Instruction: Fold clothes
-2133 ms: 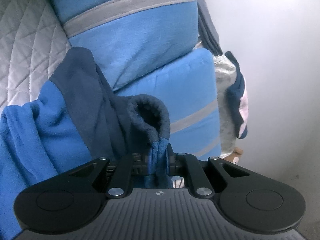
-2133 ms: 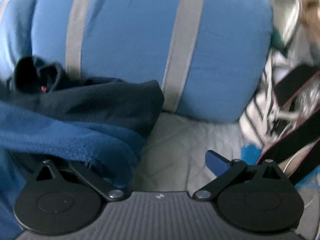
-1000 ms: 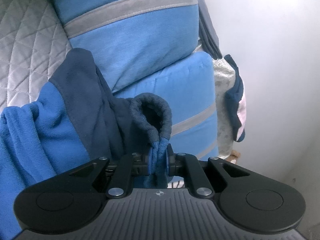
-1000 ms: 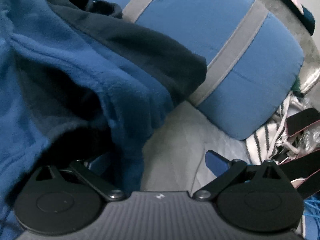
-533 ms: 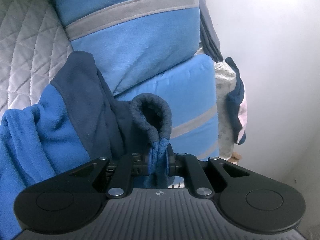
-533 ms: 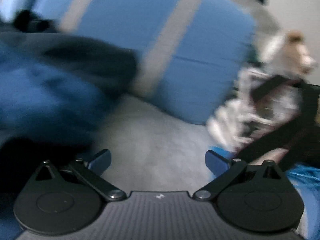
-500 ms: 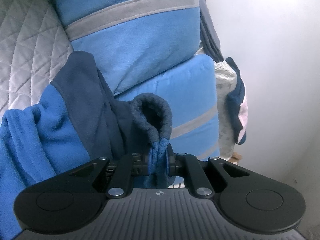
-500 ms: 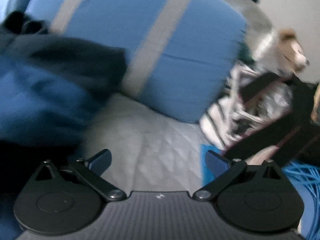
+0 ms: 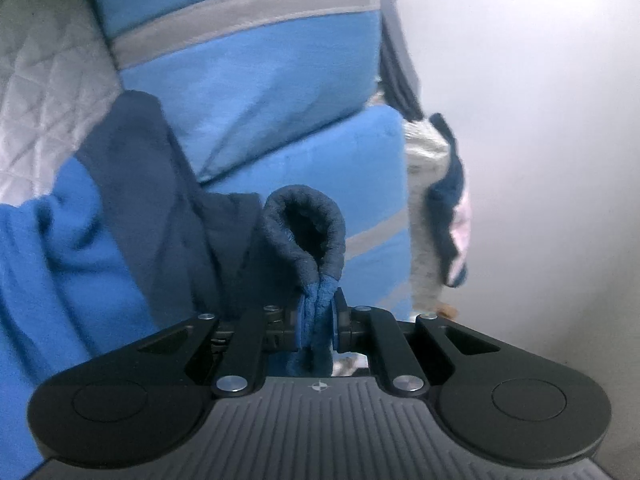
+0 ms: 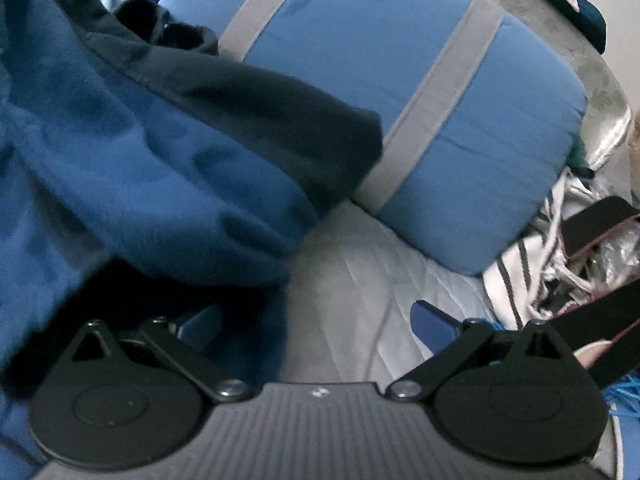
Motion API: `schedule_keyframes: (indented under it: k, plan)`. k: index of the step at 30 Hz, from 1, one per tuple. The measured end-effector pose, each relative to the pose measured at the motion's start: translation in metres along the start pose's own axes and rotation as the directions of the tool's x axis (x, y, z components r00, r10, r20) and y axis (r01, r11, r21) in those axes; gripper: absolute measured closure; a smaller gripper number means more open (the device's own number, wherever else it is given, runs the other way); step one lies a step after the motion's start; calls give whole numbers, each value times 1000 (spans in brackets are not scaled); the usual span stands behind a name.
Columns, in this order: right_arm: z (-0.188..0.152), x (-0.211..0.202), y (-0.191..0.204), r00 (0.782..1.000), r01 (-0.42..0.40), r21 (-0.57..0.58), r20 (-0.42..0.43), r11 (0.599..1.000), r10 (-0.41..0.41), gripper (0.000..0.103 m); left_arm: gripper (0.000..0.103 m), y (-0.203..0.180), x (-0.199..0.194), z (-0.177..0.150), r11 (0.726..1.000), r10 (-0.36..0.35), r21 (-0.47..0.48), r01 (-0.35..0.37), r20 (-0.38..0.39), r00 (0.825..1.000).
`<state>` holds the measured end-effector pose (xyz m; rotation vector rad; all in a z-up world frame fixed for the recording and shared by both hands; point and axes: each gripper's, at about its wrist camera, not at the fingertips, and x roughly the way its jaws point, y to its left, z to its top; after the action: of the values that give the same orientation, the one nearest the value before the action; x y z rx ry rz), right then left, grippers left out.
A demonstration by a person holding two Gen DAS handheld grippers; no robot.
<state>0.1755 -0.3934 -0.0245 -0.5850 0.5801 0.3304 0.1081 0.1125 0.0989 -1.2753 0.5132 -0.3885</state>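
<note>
Left wrist view: your left tongs (image 9: 316, 316) are pinching the blue fleece jacket's dark cuff (image 9: 306, 232); your right tongs (image 10: 316, 320) are gaping wide, gripping nothing.

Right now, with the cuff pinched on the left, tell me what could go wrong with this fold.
The left gripper pinches only the cuff edge; a tug might slip it free. The right gripper is open, its left finger under the fleece, which could snag. The pillow crowds the quilt.

Blue fleece (image 10: 132, 160) hides the right tool's (image 10: 316, 320) left finger, running off-frame left
</note>
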Motion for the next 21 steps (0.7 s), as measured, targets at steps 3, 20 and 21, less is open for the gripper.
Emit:
schedule_keyframes:
  k: [3,20,21]
  plan:
    - [15,-5,-18,999,-24,136,34,990,19,0,91,-10,1,-3,999,-31,9,32,-6,999]
    - [32,56,-129,913,25,699,-307,715,268,0,91,7,22,-12,995,99,-9,-100,-42,994]
    - [28,56,-127,913,23,712,-300,701,275,0,91,9,23,-12,994,105,-11,-106,-46,993]
